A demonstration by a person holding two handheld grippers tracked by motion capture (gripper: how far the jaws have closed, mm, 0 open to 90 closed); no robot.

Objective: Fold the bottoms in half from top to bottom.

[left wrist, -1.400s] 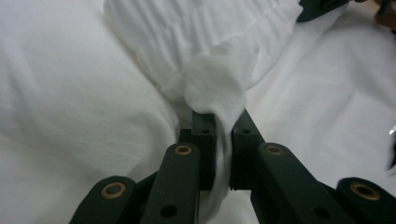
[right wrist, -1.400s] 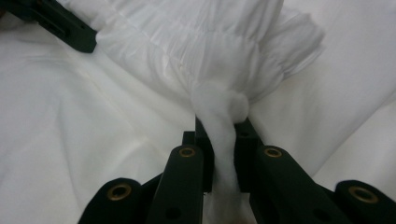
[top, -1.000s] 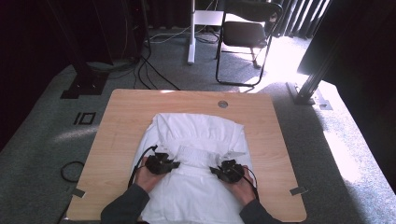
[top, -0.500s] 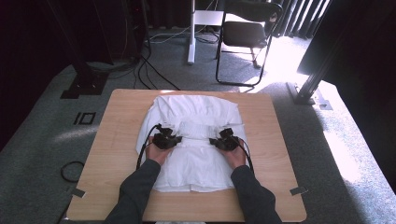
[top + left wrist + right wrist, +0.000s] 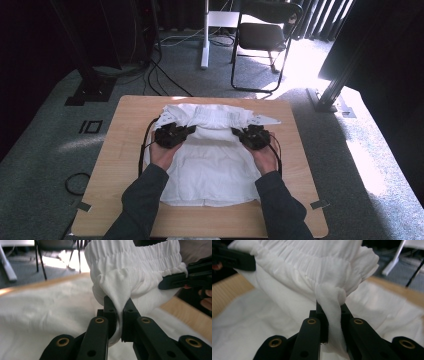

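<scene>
A white garment with a gathered elastic band lies spread over the middle of the wooden table. My left gripper is shut on the band's left end and holds it lifted above the cloth below. My right gripper is shut on the band's right end, also raised. The band is stretched between the two grippers over the garment's far half. In the left gripper view the right gripper shows at the right, clamped on the same band.
A folding chair and a white post stand on the carpet beyond the table. Cables trail over the floor at the far left. Bare wood shows along the table's left, right and near edges.
Both grippers have carried the garment's band away from the person, from the near half toward the far half of the table, folding the cloth over itself.
</scene>
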